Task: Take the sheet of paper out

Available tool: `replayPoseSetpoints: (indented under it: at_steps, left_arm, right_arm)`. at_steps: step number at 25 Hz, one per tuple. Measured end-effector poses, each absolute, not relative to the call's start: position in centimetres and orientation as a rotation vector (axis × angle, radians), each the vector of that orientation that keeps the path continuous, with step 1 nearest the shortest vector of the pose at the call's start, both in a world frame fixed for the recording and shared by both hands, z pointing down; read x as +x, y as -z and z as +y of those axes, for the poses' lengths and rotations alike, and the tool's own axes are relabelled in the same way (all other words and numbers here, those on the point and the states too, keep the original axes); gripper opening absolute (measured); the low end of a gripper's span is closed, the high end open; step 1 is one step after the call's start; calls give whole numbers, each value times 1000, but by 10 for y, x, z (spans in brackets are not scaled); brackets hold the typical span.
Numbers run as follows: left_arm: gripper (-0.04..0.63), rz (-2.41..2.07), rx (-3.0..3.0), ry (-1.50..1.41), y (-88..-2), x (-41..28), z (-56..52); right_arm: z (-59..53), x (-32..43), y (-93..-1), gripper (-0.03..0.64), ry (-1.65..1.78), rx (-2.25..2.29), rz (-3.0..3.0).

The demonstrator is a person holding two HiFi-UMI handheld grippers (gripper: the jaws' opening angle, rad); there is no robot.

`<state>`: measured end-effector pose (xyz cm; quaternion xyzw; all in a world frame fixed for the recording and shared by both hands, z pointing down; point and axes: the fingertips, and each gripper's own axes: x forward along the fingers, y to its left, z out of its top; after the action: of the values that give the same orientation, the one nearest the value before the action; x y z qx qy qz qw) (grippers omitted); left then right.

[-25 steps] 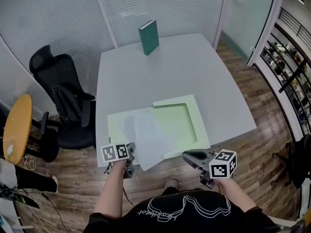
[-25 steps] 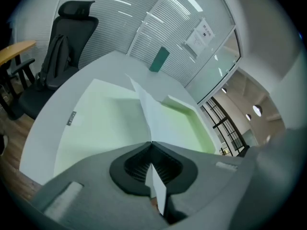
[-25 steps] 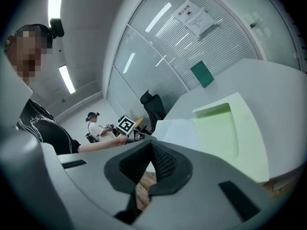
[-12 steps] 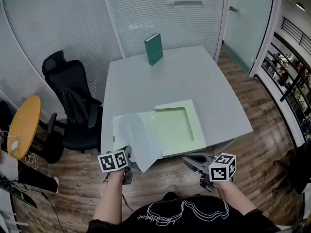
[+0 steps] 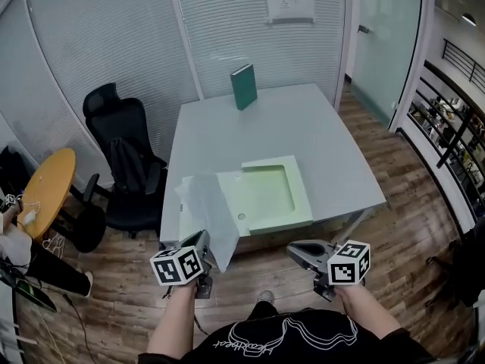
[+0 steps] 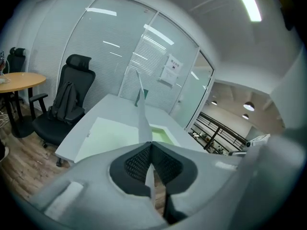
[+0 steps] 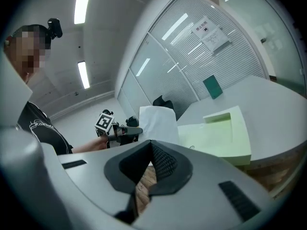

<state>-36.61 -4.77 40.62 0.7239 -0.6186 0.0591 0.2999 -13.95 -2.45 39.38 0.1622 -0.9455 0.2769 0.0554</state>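
The white sheet of paper [image 5: 206, 214] hangs past the table's near left edge, its far part still resting over the pale green folder [image 5: 265, 196]. My left gripper [image 5: 201, 243] is shut on the sheet's near corner. In the left gripper view the paper [image 6: 142, 114] runs edge-on out from between the closed pads of the left gripper [image 6: 151, 145]. My right gripper [image 5: 297, 250] is off the table's near edge, shut and empty, apart from the sheet. The right gripper view shows the right gripper [image 7: 151, 145], the raised paper [image 7: 156, 123], the left gripper [image 7: 128, 131] and the folder [image 7: 220, 133].
The grey table [image 5: 303, 127] carries a green book [image 5: 244, 86] standing at its far edge. A black office chair [image 5: 125, 158] and a round wooden table [image 5: 42, 192] stand to the left. Glass walls are behind, wooden floor below.
Both grippers have drawn back from the table toward the person. The left one rose with the paper, which has slid off the green folder toward the near left edge.
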Motion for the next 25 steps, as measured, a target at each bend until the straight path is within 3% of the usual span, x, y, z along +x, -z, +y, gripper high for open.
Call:
replayPoseSetpoints:
  at_steps: [13, 25]
  left_arm:
    - [12, -1513, 2065, 62, -367, -275, 70]
    - [12, -1374, 2185, 67, -361, -223, 109]
  right_arm:
    - [55, -105, -370, 6, -739, 459, -2950]
    - [96, -100, -354, 6, -652, 416, -3030]
